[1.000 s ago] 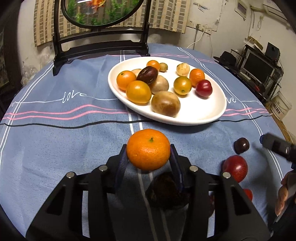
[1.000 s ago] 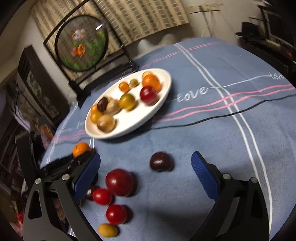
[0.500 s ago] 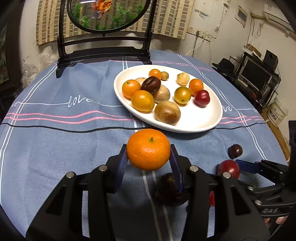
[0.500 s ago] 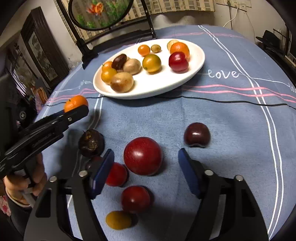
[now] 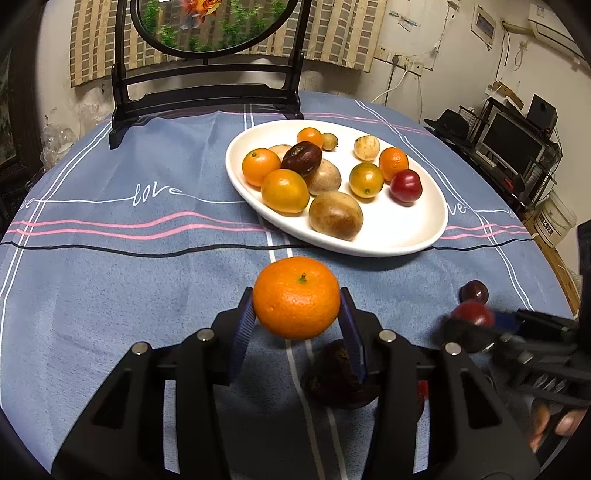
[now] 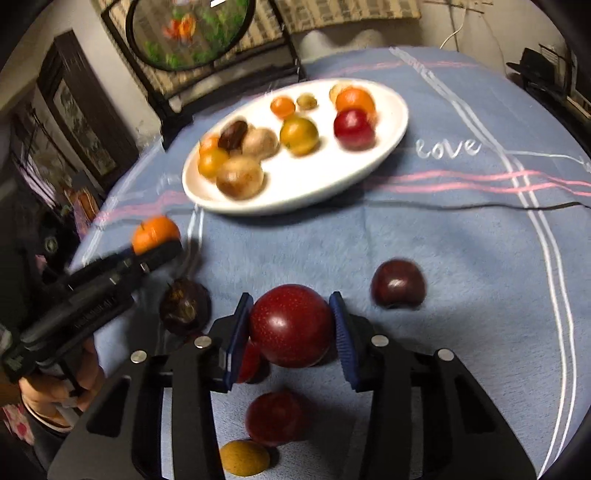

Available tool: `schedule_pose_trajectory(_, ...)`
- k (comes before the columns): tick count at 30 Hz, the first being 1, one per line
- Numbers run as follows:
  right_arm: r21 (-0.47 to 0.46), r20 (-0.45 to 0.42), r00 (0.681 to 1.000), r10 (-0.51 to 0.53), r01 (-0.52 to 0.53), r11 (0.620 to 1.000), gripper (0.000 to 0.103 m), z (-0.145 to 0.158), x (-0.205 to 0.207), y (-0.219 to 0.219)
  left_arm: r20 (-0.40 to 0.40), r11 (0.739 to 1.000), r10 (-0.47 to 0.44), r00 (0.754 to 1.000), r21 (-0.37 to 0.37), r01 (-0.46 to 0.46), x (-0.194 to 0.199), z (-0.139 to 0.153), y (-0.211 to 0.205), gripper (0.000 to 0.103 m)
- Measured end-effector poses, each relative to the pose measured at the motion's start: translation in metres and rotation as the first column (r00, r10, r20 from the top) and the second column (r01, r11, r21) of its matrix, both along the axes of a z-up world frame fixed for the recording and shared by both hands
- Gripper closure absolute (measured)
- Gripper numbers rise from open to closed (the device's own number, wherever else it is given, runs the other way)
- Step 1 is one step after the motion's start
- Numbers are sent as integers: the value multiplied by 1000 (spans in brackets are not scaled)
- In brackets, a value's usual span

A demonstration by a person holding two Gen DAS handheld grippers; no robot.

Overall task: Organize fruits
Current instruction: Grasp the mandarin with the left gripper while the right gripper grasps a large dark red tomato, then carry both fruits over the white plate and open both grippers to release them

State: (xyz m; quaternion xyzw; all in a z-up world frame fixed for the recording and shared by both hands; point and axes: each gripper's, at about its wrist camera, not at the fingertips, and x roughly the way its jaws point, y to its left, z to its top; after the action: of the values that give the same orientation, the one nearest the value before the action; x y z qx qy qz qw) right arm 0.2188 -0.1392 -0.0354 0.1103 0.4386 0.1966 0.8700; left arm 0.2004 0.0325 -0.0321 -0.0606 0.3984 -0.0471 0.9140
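White plate (image 5: 413,242) at 12 o'clock holds about ten fruits — five or so loose on the cloth. Left gripper (image 5: 297,323) clamps an orange (image 5: 296,297), lifted. Right gripper (image 6: 291,332) closing around a red plum (image 6: 291,325) — pads about touching.

Tablecloth (image 5: 110,295): grey-blue w/ white double lines, pink stripes, one thin black line, white script "love". Plate (image 5: 413,236): plain white. On plate: orange & yellow-orange fruits, tan-brown ones, one dark maroon, one red plum (image 5: 405,187). Mandarin (image 5: 296,297): bright orange, small green stem. Big plum (image 6: 291,325): deep red, fine pale speckles. Smaller plum (image 6: 398,283): dark purple-red. Mangosteen-like fruit (image 6: 184,311): blackish-brown. Low fruit (image 6: 244,457): mustard yellow. Both grippers black bodies, blue pads (image 6: 341,332), silver screws. Round screen (image 5: 214,22): green plants, orange goldfish, black stand.
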Motion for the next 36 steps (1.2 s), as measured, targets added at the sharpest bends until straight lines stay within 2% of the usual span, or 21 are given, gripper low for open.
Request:
schedule_pose_trajectory(6,12,53,999,-2,1,1000,60,21,2,-10,28,1000,-10,1000,7,10,-3,6,-3,57)
schedule_pose_trajectory(9,-17,85,996,18,-17,1000,60,33,13,-7,39,999,-3,999,-48,5,-3,21,1,58)
schedule_pose_trajectory(11,-35,106,994,31,-27,999,60,45,26,-3,66,999,-15,998,-43,18,1,34,0,57)
schedule_pose_trajectory(13,-44,141,989,30,-24,999,60,56,39,0,86,1000,-23,996,12,22,16,49,-5,57)
schedule_pose_trajectory(14,-41,155,987,29,-23,999,60,62,48,1,90,1000,-14,996,16,12,27,53,-4,58)
schedule_pose_trajectory(17,0,167,986,4,-4,1000,60,69,77,4,75,1000,12,997,-26,-10,58,59,-1,58)
schedule_pose_trajectory(18,12,164,986,-10,8,1000,60,70,90,6,62,998,22,998,-61,-19,73,58,1,58)
schedule_pose_trajectory(21,17,129,991,-22,20,1000,60,63,124,16,41,995,34,999,-97,-30,102,54,-2,58)
schedule_pose_trajectory(26,-27,102,994,-48,51,998,60,47,155,31,-6,998,55,998,-38,-55,141,43,-8,58)
schedule_pose_trajectory(29,-23,74,995,-64,65,998,60,37,166,33,-25,996,71,997,-55,-72,153,36,-2,58)
schedule_pose_trajectory(32,-19,49,996,-74,75,997,59,29,175,34,-26,996,88,996,-31,-89,163,29,0,57)
schedule_pose_trajectory(34,-10,30,995,-91,91,996,59,26,177,32,-33,994,108,994,-31,-109,166,25,2,52)
schedule_pose_trajectory(36,12,29,994,-110,109,994,53,27,175,27,-25,989,141,990,-37,-142,164,26,6,35)
